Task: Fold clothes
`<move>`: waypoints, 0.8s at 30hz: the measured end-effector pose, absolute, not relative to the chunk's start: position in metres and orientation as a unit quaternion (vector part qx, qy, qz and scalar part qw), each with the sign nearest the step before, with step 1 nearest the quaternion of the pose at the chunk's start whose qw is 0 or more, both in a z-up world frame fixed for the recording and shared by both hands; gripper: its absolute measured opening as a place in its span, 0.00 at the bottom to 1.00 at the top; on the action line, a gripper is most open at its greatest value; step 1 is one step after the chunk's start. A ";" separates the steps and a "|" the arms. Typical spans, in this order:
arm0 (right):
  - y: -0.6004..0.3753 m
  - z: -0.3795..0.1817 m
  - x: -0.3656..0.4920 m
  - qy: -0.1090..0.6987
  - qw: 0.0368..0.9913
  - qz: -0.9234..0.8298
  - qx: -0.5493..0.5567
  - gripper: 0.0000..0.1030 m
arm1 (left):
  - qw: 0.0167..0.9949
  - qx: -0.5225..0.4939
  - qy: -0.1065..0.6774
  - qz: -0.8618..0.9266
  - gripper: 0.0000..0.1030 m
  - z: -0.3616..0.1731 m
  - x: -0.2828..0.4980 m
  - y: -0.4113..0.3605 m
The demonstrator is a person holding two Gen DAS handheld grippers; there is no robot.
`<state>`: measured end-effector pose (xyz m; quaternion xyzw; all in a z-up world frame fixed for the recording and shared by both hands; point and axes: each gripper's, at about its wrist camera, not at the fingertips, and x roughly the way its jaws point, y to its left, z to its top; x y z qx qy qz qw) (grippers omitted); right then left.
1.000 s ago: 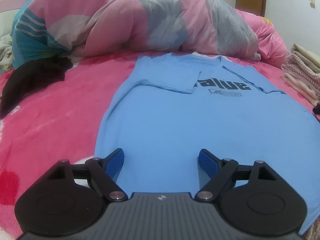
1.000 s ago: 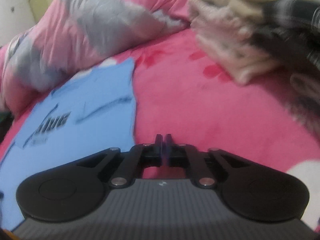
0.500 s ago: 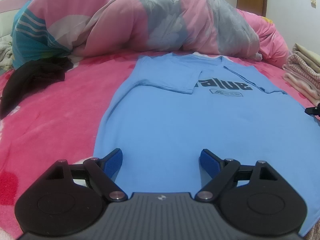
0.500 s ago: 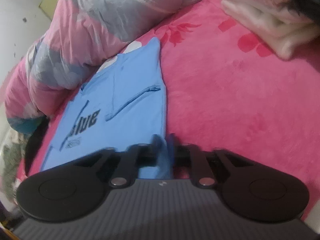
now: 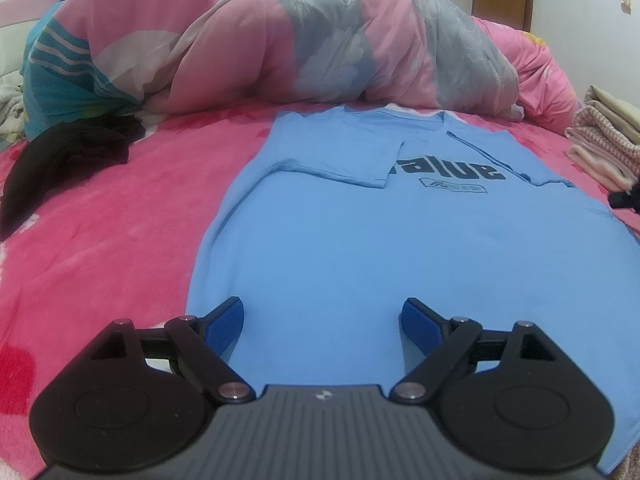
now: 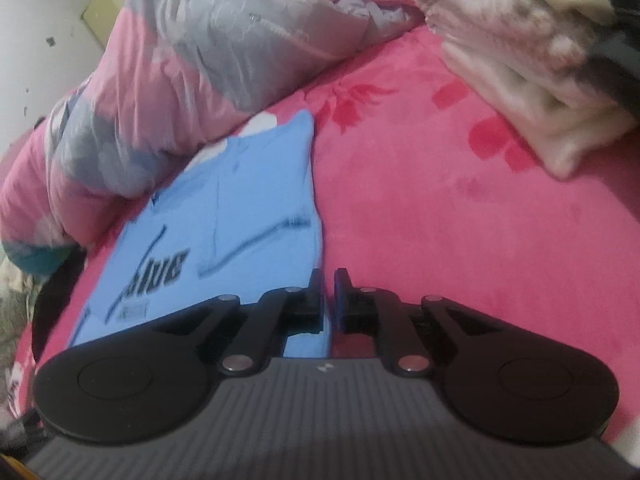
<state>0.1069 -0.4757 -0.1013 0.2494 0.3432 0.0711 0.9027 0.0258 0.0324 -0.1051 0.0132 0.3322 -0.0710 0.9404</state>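
The left tool (image 5: 322,320) is hovering wide open over the hem of the light blue cotton T-shirt (image 5: 400,248) lying flat on the pink plush bed (image 5: 104,248). The right tool (image 6: 328,292), nearly closed and just opening slightly, is holding nothing at the shirt's side edge.

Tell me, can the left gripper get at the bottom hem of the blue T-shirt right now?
Probably yes: the left gripper is open over the lower part of the blue T-shirt, nothing lies on the cloth there, though the hem itself is hidden beneath it.

Left gripper (image 5: 322,318) gapes wide; right gripper (image 6: 328,294), blurred, seems just parted, jaws opening.
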 end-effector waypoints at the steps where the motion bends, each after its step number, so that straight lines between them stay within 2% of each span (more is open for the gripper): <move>1: -0.475 -0.102 0.114 0.345 0.901 0.075 0.252 0.11 | 0.940 0.014 0.332 -0.071 0.85 -0.105 0.026 0.032; 5: -0.465 -0.111 0.142 0.367 0.891 0.088 0.253 0.14 | 0.940 0.015 0.333 -0.071 0.86 -0.106 0.026 0.032; 8: -0.459 -0.116 0.151 0.370 0.890 0.101 0.247 0.07 | 0.940 0.019 0.333 -0.071 0.86 -0.106 0.027 0.031; 9: -0.458 -0.116 0.153 0.371 0.889 0.107 0.245 0.02 | 0.940 0.020 0.333 -0.071 0.87 -0.106 0.028 0.031; 13: -0.459 -0.116 0.154 0.354 0.902 0.088 0.230 0.00 | 0.940 0.023 0.332 -0.070 0.88 -0.108 0.029 0.029; 17: -0.473 -0.123 0.157 0.350 0.894 0.084 0.267 0.01 | 0.940 0.024 0.333 -0.070 0.88 -0.107 0.030 0.029; 24: -0.481 -0.120 0.167 0.356 0.879 0.097 0.302 0.07 | 0.940 0.025 0.334 -0.069 0.88 -0.107 0.030 0.028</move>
